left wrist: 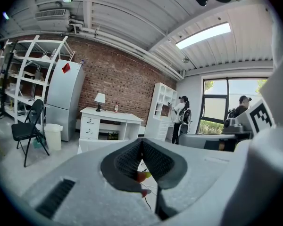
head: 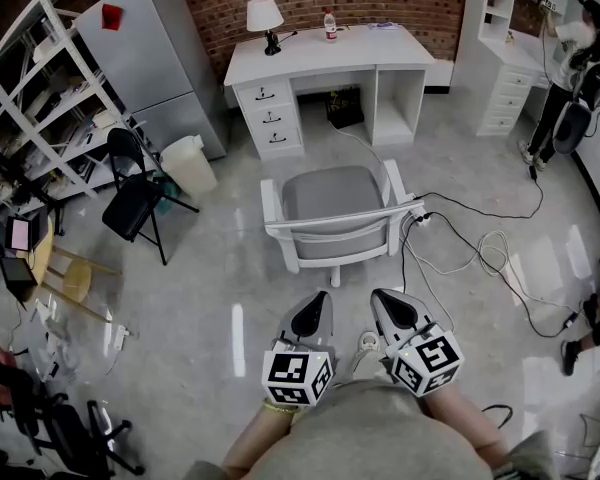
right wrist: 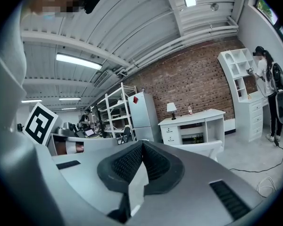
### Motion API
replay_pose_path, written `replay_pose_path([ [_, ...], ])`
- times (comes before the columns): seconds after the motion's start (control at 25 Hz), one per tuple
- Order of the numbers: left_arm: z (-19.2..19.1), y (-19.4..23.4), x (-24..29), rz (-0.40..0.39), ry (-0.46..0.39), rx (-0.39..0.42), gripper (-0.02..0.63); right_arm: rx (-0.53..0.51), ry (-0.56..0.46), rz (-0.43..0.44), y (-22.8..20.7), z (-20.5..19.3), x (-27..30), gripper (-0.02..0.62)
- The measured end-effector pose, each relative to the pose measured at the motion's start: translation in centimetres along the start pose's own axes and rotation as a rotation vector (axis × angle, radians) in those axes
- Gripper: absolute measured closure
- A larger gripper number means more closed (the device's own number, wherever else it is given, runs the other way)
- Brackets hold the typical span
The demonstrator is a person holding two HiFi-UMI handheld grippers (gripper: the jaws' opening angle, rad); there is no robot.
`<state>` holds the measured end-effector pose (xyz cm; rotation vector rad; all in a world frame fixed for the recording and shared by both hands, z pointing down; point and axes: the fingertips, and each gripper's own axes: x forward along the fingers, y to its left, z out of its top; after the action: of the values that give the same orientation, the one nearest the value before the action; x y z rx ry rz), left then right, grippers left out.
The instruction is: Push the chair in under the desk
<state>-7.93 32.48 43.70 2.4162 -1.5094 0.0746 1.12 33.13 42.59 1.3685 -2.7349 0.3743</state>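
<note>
Jaws shut, empty, on left gripper (head: pixel 320 303) and right gripper (head: pixel 382 303), side by side behind the white grey-seated chair (head: pixel 335 196) standing clear of the bench (head: pixel 380 50)

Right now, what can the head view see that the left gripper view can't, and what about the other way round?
Only the head view shows the chair's grey seat and the wooden stool on the floor. Only the left gripper view shows the ceiling lights and the window. Both show the white desk, its lamp, the fridge and the black folding chair.
</note>
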Motion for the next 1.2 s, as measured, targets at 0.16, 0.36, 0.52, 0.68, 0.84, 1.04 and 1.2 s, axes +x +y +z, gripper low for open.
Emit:
replay_pose_path([
  [0.16,0.5,0.8,1.2,0.002,-0.002,-0.002,0.597,-0.006,-0.002,0.021,-0.6,0.7,1.3,0.588],
  [0.36,0.8,1.5,2.9,0.009,-0.002,0.001,0.597,-0.01,-0.007,0.034,-1.8,1.2,2.7,0.588],
  [0.52,1.2,1.9,4.0,0.016,0.001,0.006,0.597,-0.006,-0.006,0.038,-2.8,1.8,3.6,0.588],
  [0.68,1.5,1.9,5.3,0.014,0.003,0.007,0.597,0.0,-0.003,0.043,-3.9,2.2,4.3,0.588],
  [0.84,2.1,1.9,6.5,0.022,-0.002,0.006,0.595,0.003,-0.002,0.056,-5.1,2.8,5.1,0.588],
  [1.04,2.1,2.3,7.9,0.053,-0.001,0.005,0.595,-0.008,-0.004,0.072,-6.5,3.3,6.1,0.588],
  [1.2,2.3,2.7,9.2,0.072,0.003,-0.001,0.597,-0.012,-0.002,0.082,-7.7,3.6,7.1,0.588],
])
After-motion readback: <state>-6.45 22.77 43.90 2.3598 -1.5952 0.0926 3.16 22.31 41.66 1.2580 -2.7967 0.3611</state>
